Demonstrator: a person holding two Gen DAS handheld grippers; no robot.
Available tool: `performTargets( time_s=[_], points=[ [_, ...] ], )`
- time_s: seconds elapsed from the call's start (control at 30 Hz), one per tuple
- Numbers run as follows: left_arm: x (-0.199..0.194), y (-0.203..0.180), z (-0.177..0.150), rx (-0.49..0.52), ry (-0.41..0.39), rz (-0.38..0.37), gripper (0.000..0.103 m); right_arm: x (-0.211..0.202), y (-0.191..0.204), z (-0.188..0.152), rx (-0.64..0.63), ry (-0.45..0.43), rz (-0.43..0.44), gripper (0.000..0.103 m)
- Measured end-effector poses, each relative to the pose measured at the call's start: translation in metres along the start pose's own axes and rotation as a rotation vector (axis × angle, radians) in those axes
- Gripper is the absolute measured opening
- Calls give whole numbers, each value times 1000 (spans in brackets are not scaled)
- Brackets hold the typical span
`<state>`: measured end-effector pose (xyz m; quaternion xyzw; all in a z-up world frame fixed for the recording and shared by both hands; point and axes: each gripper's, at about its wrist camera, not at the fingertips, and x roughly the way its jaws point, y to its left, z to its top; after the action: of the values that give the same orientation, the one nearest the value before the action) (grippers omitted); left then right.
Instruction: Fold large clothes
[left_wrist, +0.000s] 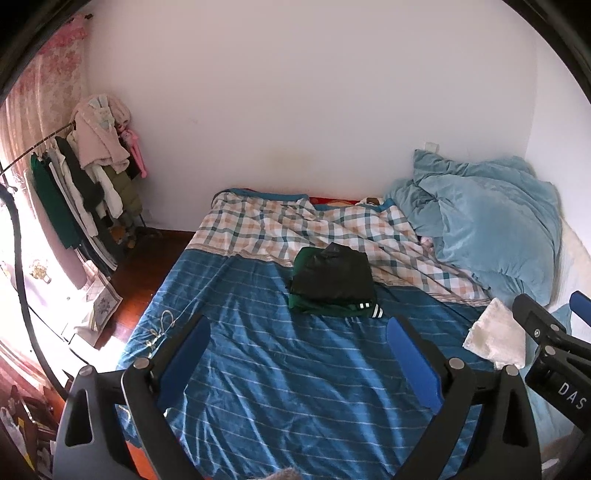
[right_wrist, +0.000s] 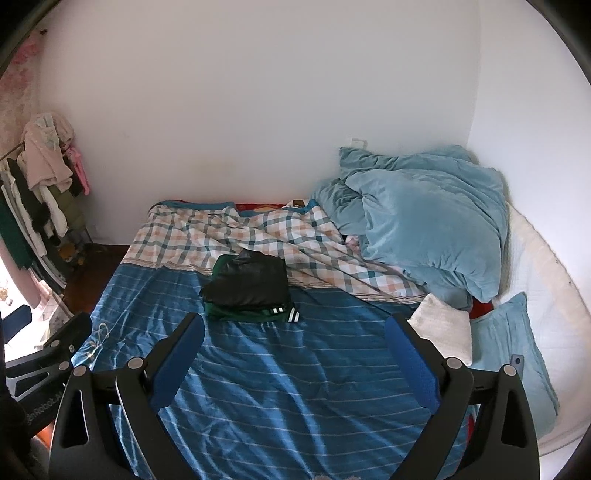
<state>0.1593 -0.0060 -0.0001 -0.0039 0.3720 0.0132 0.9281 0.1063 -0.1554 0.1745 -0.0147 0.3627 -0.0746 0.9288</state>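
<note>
Both claws, left claw and right claw, gape wide and hold nothing above the bed; folded black-and-green clothes stack sits mid-bed.

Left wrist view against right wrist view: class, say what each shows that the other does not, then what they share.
Only the left wrist view shows the sunlit floor mat beside the bed. Only the right shows the light blue pillow past the white towel. Both show the folded black and green stack, the blue striped bedspread, the blue duvet, and both open grippers, left gripper and right gripper.

L tongs & R tongs: both spread wide, holding nothing, side by side.
</note>
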Motion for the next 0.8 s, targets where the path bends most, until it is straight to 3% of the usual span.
performTargets(
  time_s=[0.8],
  points=[
    [-3,6,-9,-15,22,13,98,8,2,-12,-8,33,31,100]
  ],
)
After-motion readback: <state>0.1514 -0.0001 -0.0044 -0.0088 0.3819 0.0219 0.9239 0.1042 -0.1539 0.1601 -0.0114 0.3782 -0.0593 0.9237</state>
